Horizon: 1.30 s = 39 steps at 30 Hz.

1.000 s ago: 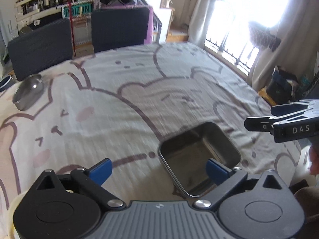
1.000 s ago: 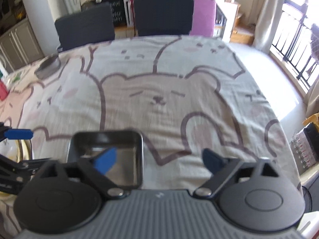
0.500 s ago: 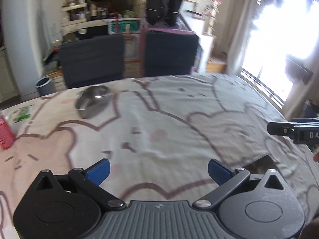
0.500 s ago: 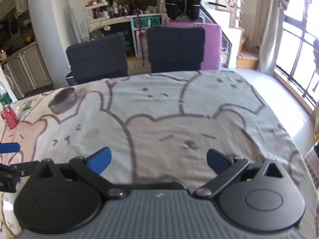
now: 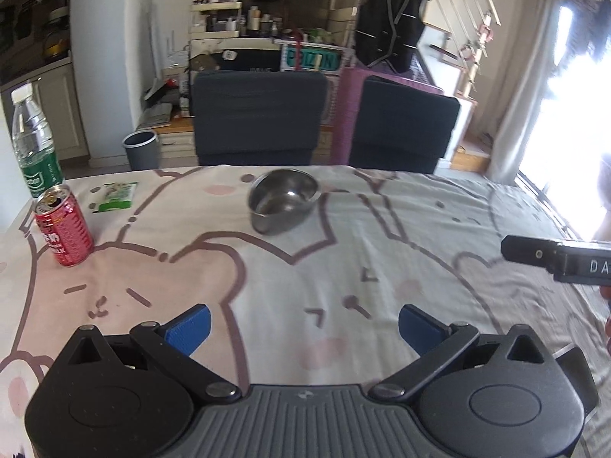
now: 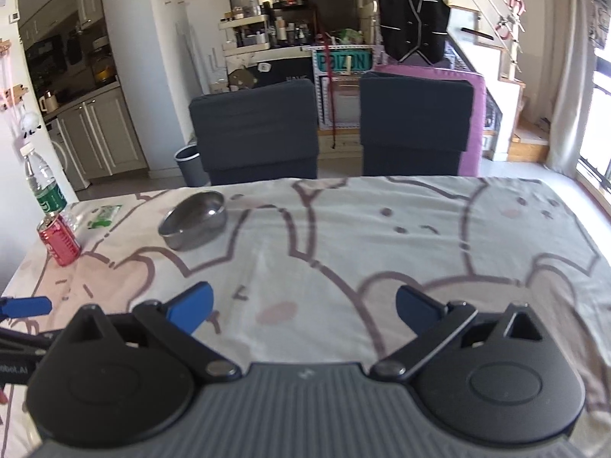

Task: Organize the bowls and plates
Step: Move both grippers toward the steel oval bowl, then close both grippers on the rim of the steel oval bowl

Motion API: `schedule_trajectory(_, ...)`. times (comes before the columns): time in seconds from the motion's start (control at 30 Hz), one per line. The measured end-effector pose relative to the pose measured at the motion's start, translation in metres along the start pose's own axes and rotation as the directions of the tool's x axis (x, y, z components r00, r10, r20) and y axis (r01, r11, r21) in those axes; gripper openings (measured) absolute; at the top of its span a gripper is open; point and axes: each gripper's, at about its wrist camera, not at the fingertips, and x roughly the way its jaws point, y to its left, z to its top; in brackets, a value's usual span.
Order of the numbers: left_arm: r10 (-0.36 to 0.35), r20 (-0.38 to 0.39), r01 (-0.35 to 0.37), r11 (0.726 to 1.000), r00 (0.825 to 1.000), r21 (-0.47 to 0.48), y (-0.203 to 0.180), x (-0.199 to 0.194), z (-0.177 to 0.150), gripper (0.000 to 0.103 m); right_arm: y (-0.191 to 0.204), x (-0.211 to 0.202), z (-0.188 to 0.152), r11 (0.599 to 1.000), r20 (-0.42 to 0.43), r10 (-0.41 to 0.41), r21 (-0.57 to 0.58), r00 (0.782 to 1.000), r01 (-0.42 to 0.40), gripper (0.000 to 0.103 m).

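along the left edge of the tabletop, which is wearing a pale cloth printed with cartoon bears, a clear plastic water bottle with a green label is standing at the far corner, a red drink can is sitting just in front of it, and a small green packet is lying near the far edge. further right, a round stainless-steel bowl is resting alone near the far edge, in front of two dark chairs. no plate or second bowl is showing in either view, so the organizing is looking barely started from here: the bowl is waiting untouched, well apart from both tools.

the left gripper is hovering low over the near part of the cloth, aiming toward the bowl, its jaws standing wide apart and holding nothing. the right gripper is hanging beside it, level and facing the far edge, its jaws likewise spread and empty.
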Motion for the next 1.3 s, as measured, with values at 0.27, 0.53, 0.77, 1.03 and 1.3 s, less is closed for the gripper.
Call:
schedule_trajectory(0.27, 0.034, 0.035, -0.032, 0.998, 0.999, -0.059, 0.025, 0.04, 0.034, 0.103, 0.023, 0.052, 0.027, 0.998, -0.019, 0.053, -0.029, 0.998, -0.053, 0.102)
schedule_trajectory(0.53, 0.015, 0.052, -0.002, 0.973, 0.999, -0.232, 0.057, 0.078, 0.066, 0.102, 0.028, 0.113, 0.057, 0.978, -0.123, 0.198, 0.093, 0.973, -0.187, 0.078)
schedule_trajectory(0.77, -0.068, 0.088, 0.101, 0.881, 0.994, -0.462, 0.089, 0.119, 0.072, 0.084, 0.042, 0.167, 0.085, 0.966, -0.151, 0.236, 0.139, 0.96, -0.216, 0.06)
schedule_trajectory(1.03, -0.138, 0.067, 0.151, 0.801, 0.988, -0.579, 0.101, 0.163, 0.062, 0.062, 0.046, 0.221, 0.098, 0.955, -0.167, 0.24, 0.218, 0.956, -0.202, 0.043)
schedule_trajectory(1.3, -0.144, 0.048, 0.145, 0.806, 0.988, -0.574, 0.098, 0.18, 0.06, 0.033, 0.053, 0.248, 0.082, 0.917, -0.139, 0.329, 0.283, 0.934, -0.281, 0.042)
